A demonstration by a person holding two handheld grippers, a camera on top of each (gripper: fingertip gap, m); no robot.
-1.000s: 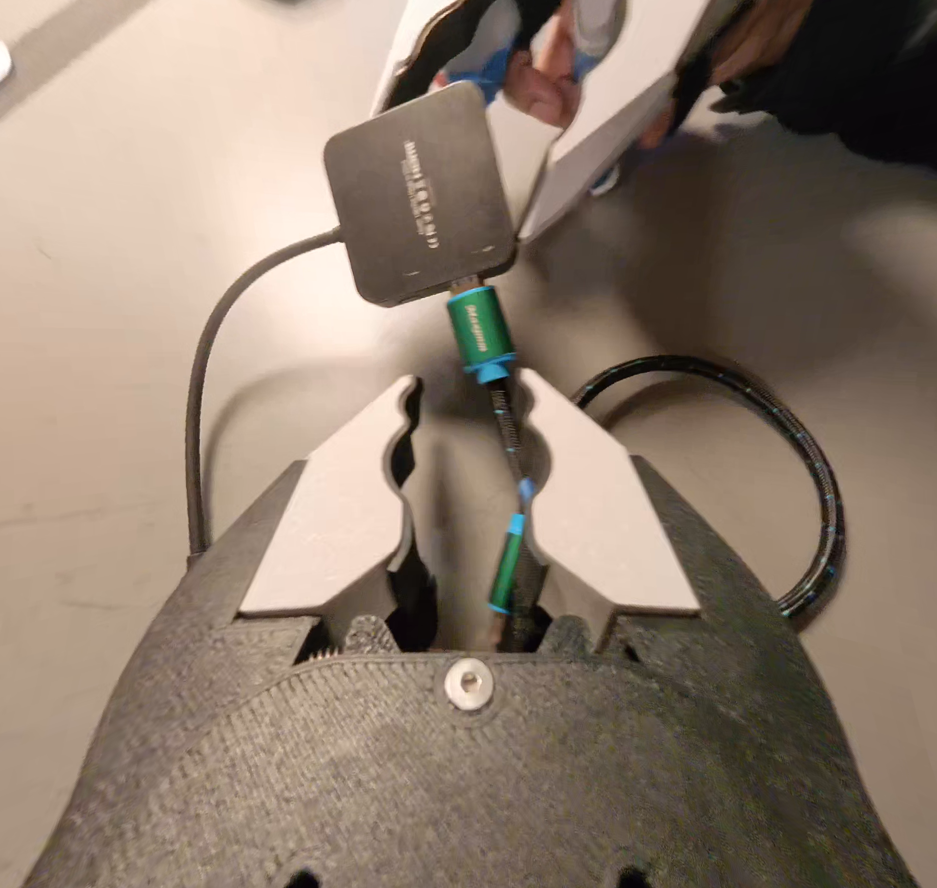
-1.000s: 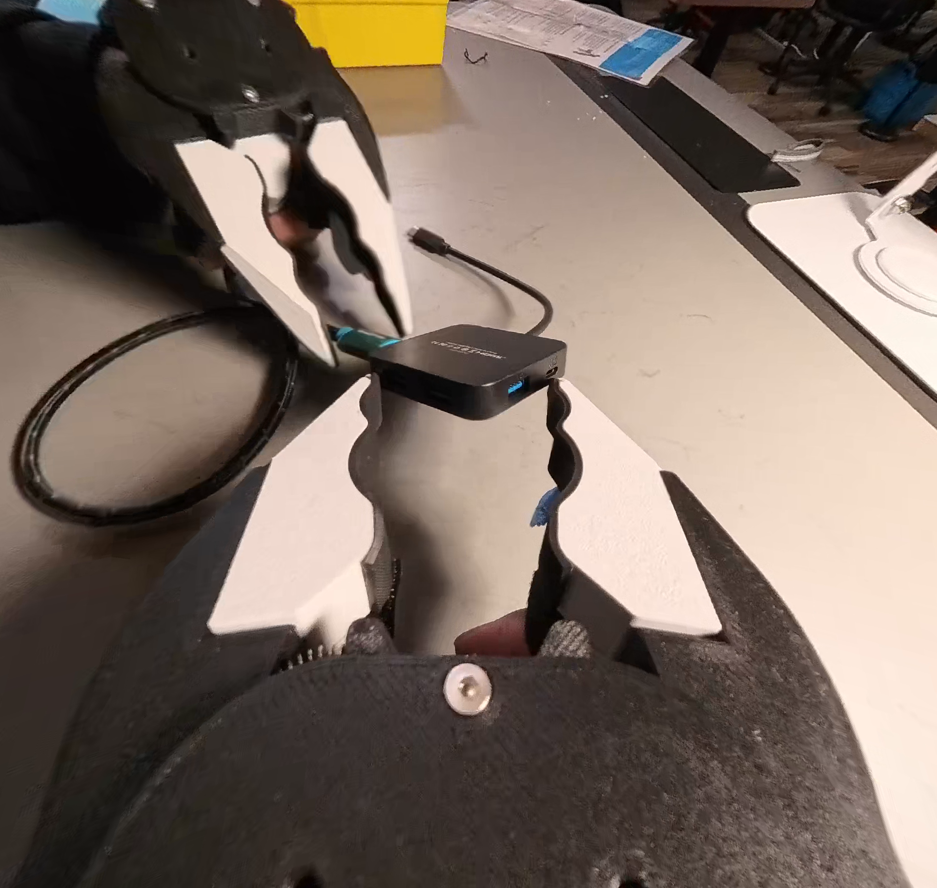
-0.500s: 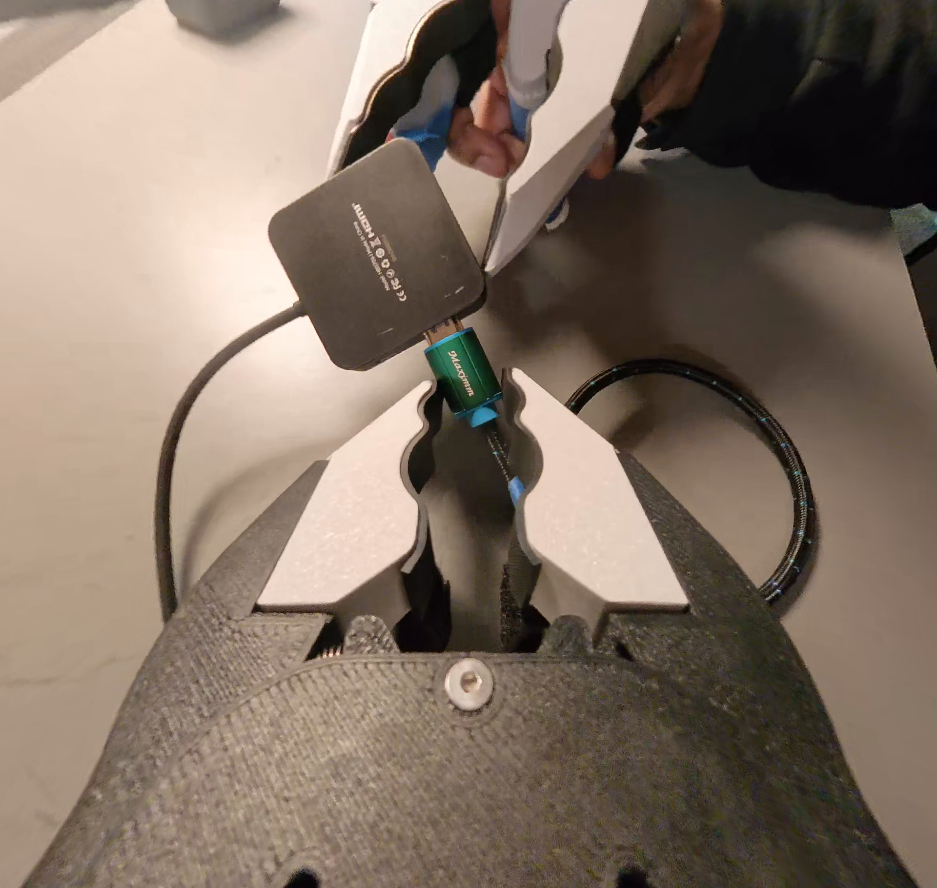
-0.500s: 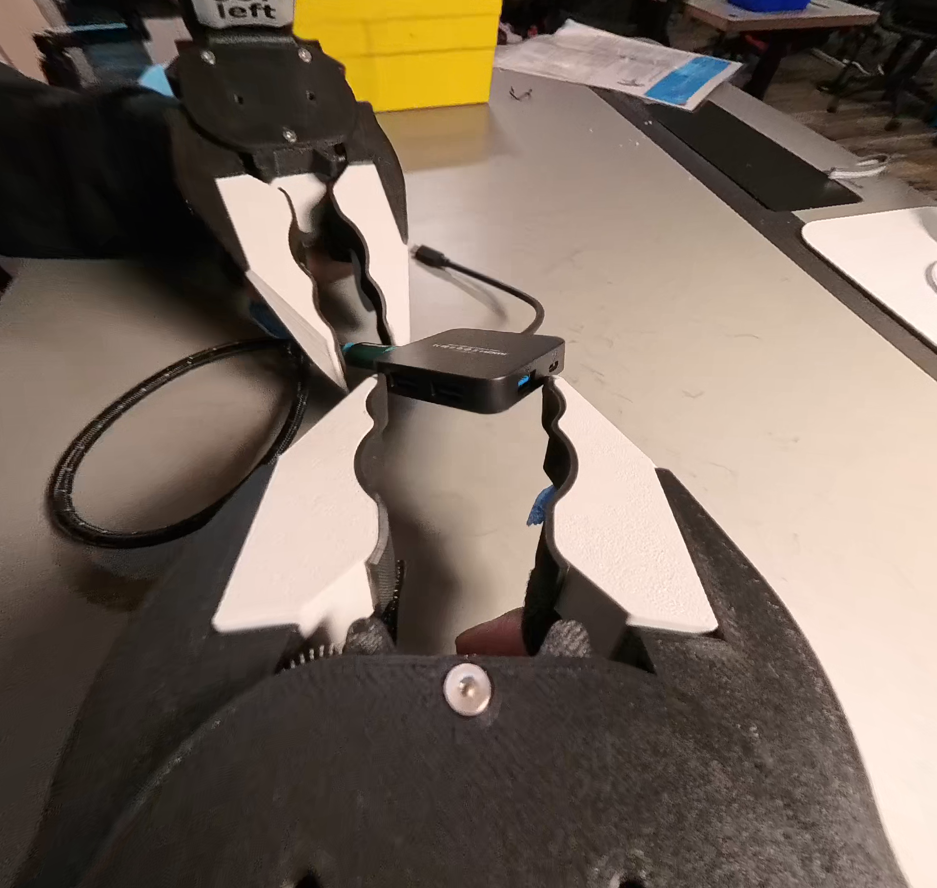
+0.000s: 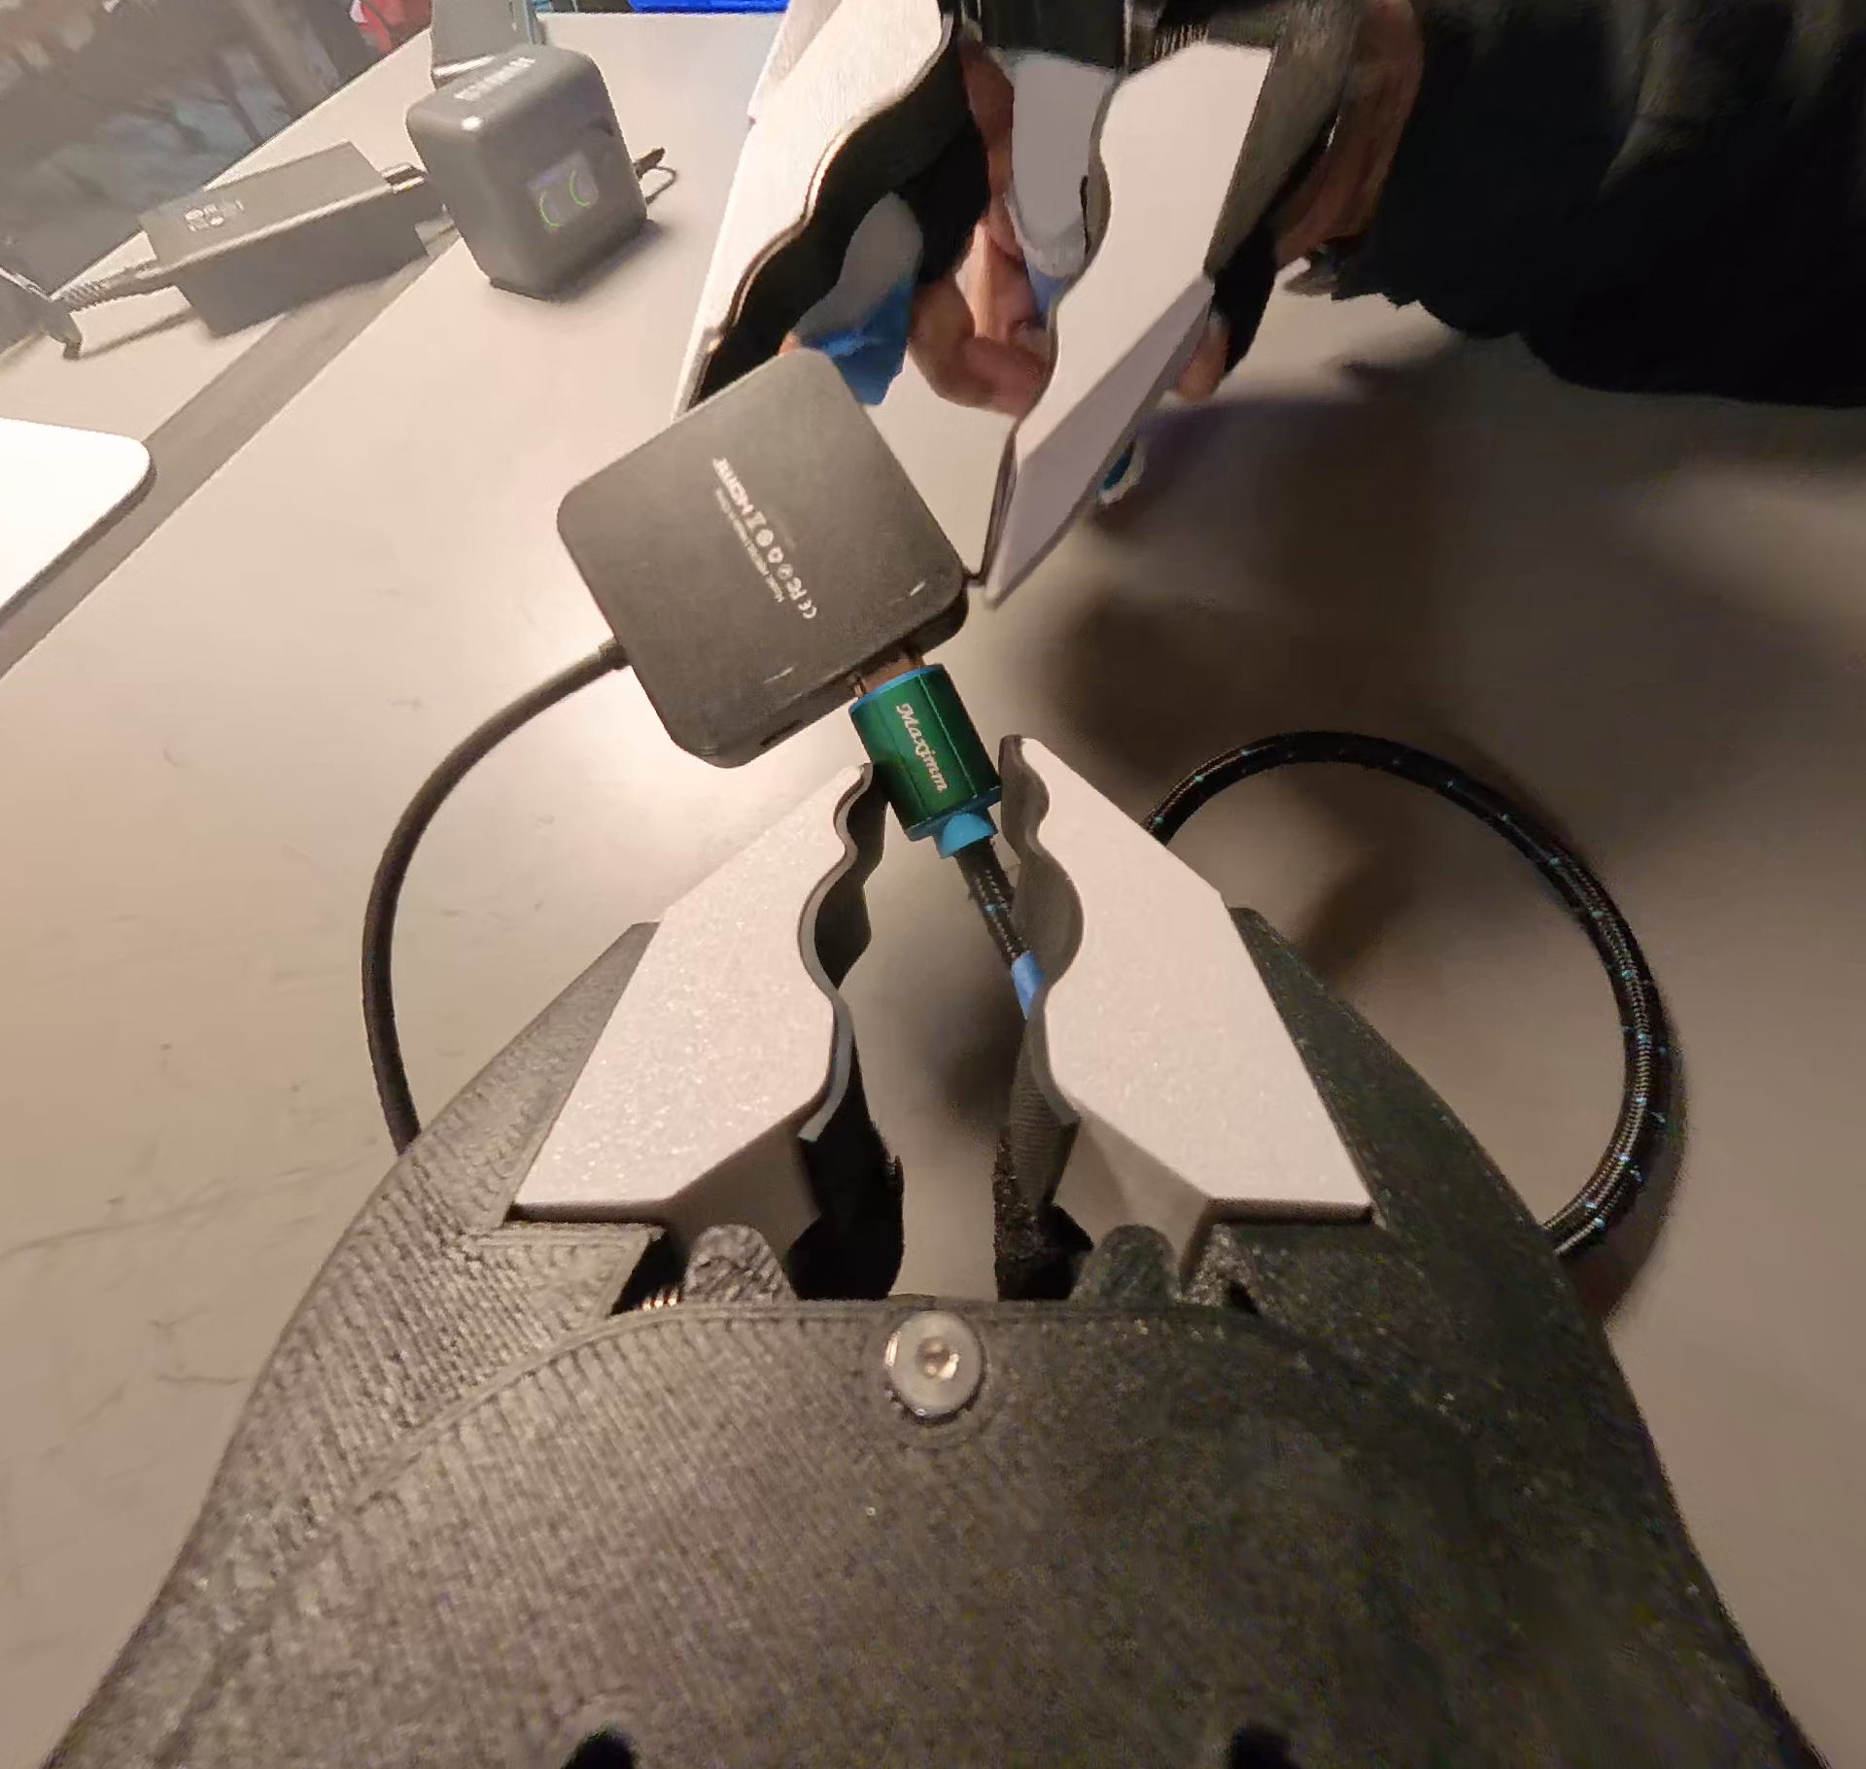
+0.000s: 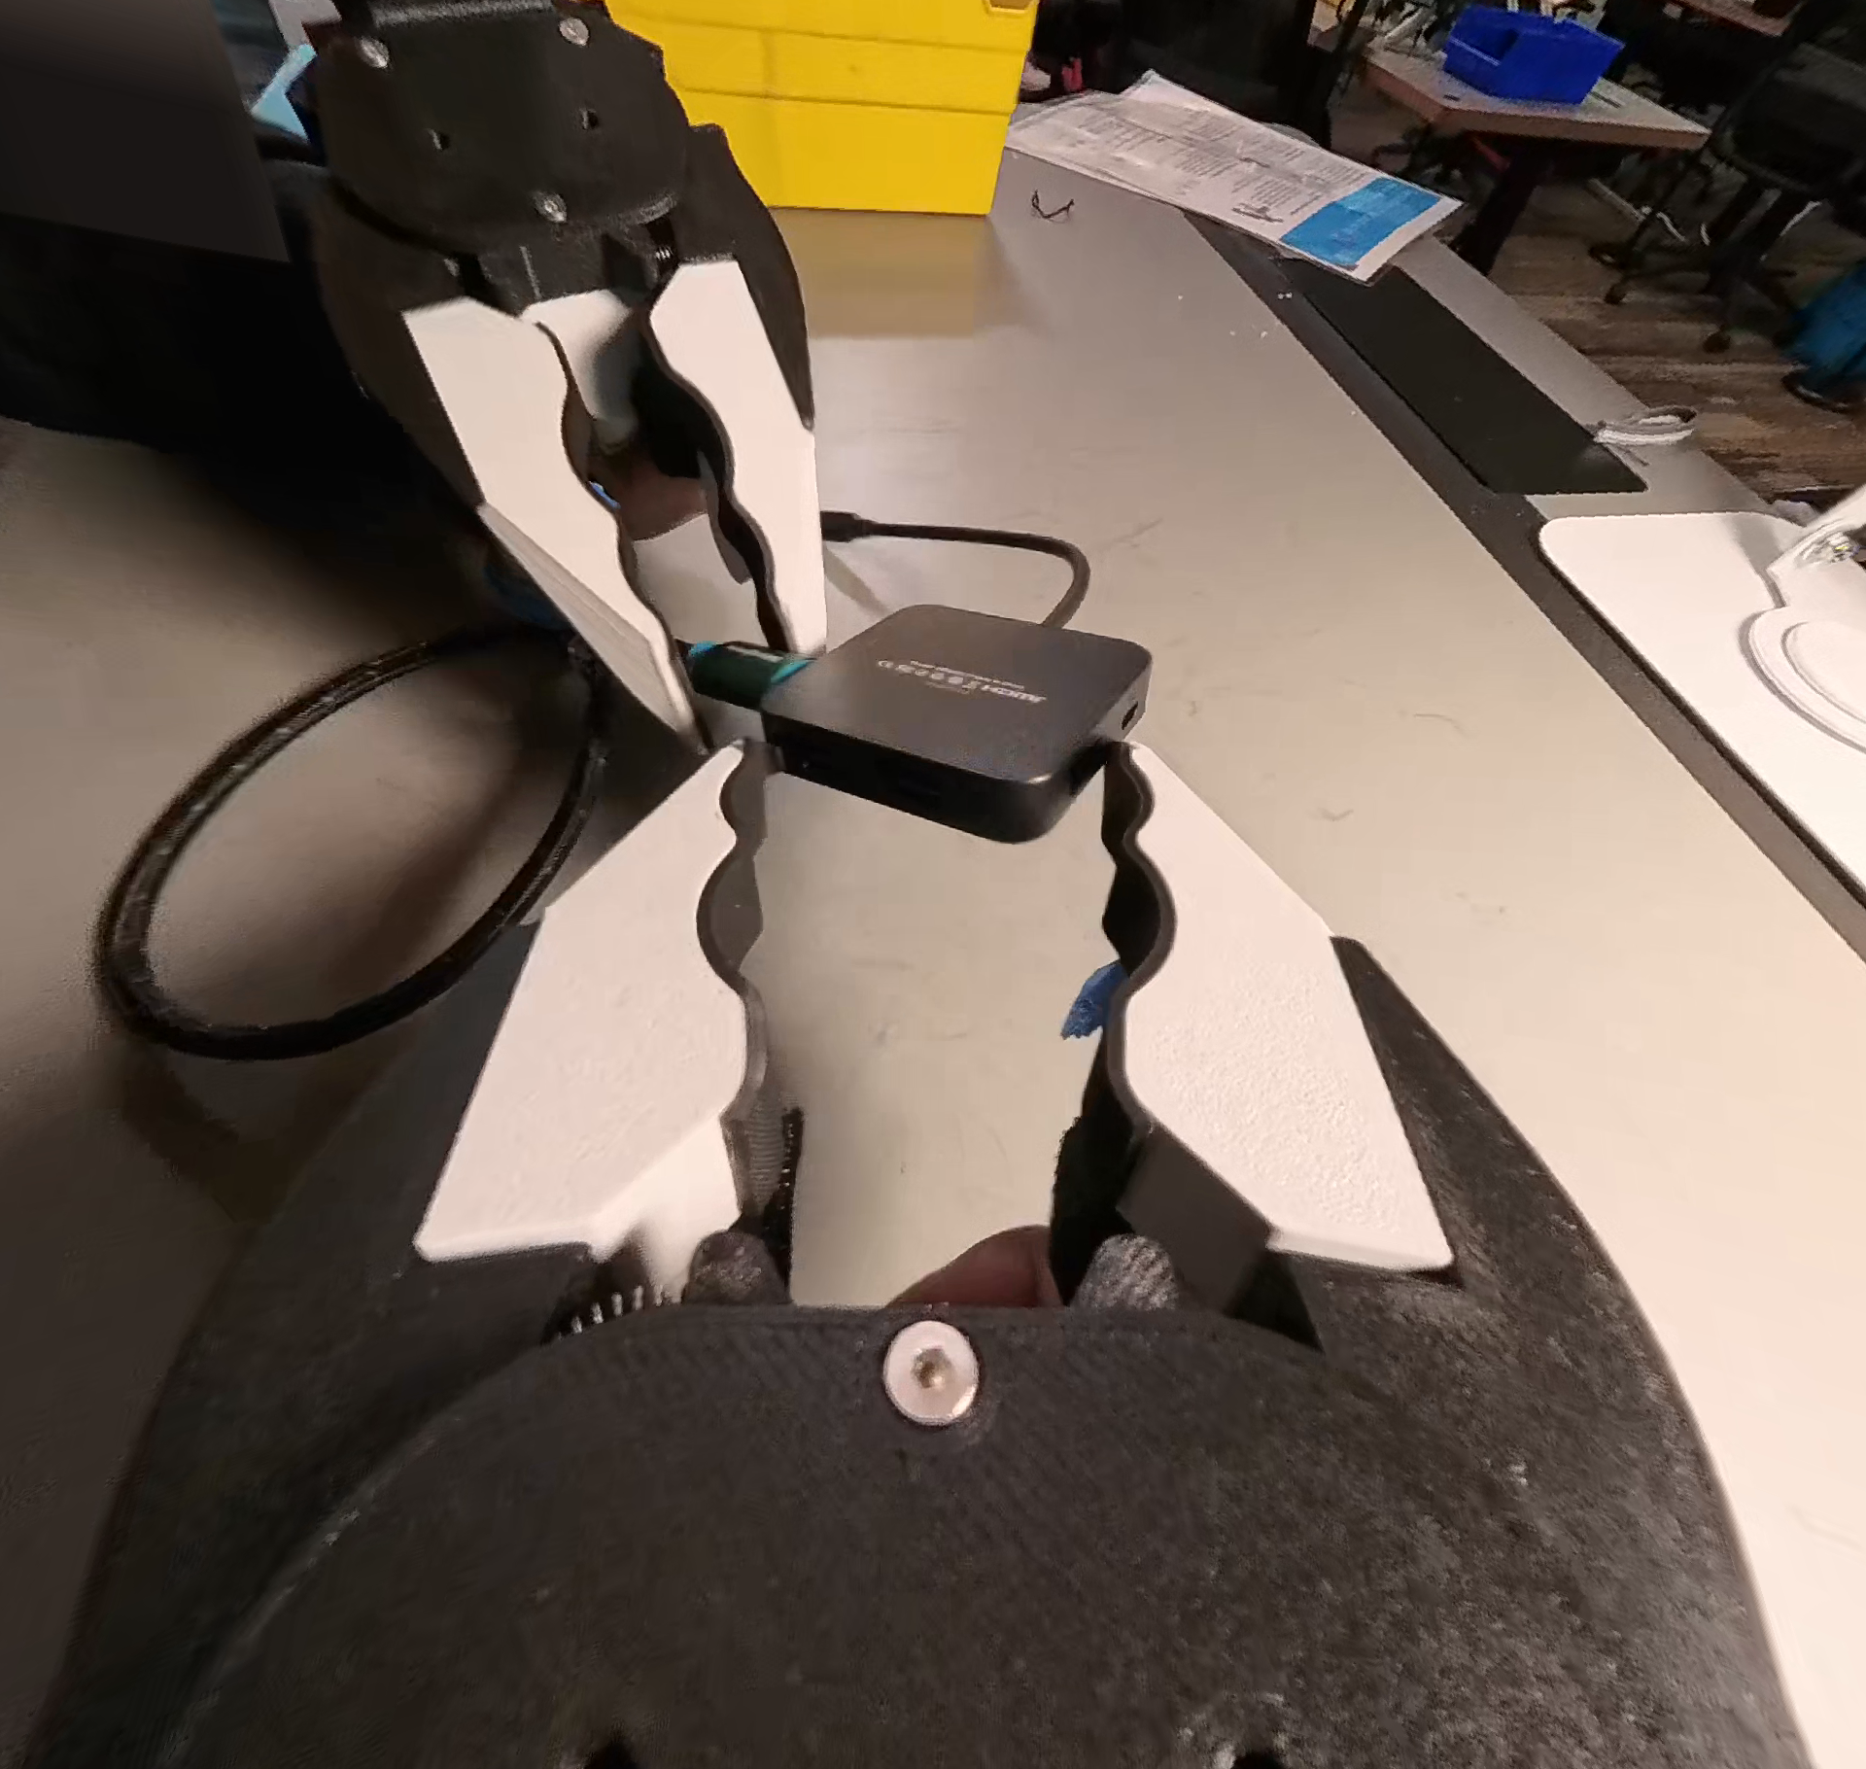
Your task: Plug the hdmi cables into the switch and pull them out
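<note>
Fingers (image 5: 1020, 781) now astride green plug (image 5: 924, 766)

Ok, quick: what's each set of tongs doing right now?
Left tongs: closed on the green plug, which is in the black box.
Right tongs: closed on the black box.

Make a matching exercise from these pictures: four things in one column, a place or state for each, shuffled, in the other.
Things:
1. green HDMI plug
2. black switch
3. braided cable
4. yellow bin

Places or states:
A. looped on the table
B. at the far end of the table
C. between the right gripper's fingertips
D. seated in the switch, between the left gripper's fingertips

Pairs: 1-D, 2-C, 3-A, 4-B
</note>
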